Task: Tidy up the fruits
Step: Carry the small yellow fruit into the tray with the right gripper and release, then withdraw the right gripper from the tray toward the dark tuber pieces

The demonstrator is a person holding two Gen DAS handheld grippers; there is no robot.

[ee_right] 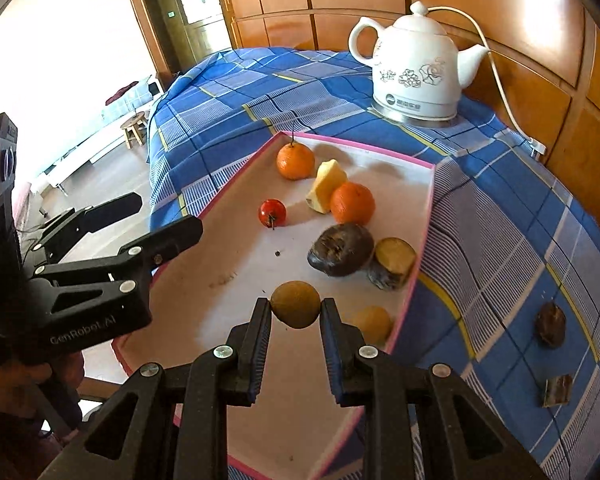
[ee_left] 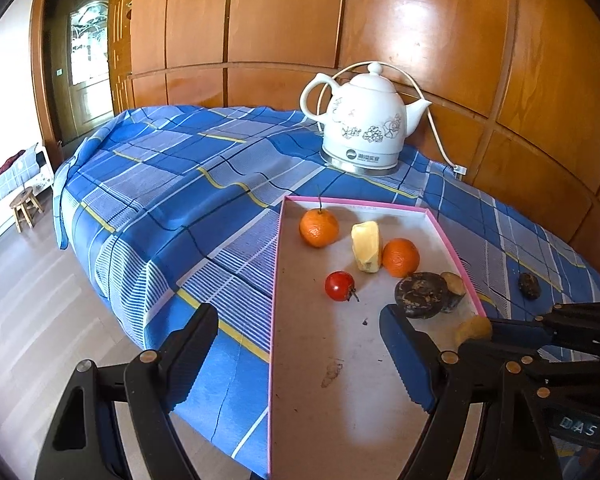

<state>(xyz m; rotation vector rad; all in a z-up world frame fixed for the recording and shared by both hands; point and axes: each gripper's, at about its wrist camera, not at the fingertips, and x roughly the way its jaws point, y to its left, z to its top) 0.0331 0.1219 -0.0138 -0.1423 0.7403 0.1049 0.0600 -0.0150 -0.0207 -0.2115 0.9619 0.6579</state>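
Observation:
A pink-rimmed white tray [ee_right: 428, 216] [ee_left: 276, 280] lies on the blue plaid cloth. It holds two oranges [ee_right: 295, 161] [ee_right: 353, 203], a yellow fruit wedge [ee_right: 327, 185], a small red fruit [ee_right: 272, 212], a dark brown fruit [ee_right: 340, 249], a cut dark piece [ee_right: 392, 262] and a yellowish round fruit [ee_right: 374, 322]. My right gripper [ee_right: 295, 312] is shut on a small brown round fruit [ee_right: 295, 309] just above the tray's near part. My left gripper [ee_left: 296, 320] is open and empty over the tray's left edge; it also shows in the right wrist view [ee_right: 160, 216].
A white ceramic kettle [ee_left: 364, 120] with a cord stands behind the tray against the wooden wall. Two dark fruit pieces [ee_right: 550, 324] [ee_right: 558, 390] lie on the cloth right of the tray. A small wooden stool [ee_left: 26, 206] stands on the floor to the left.

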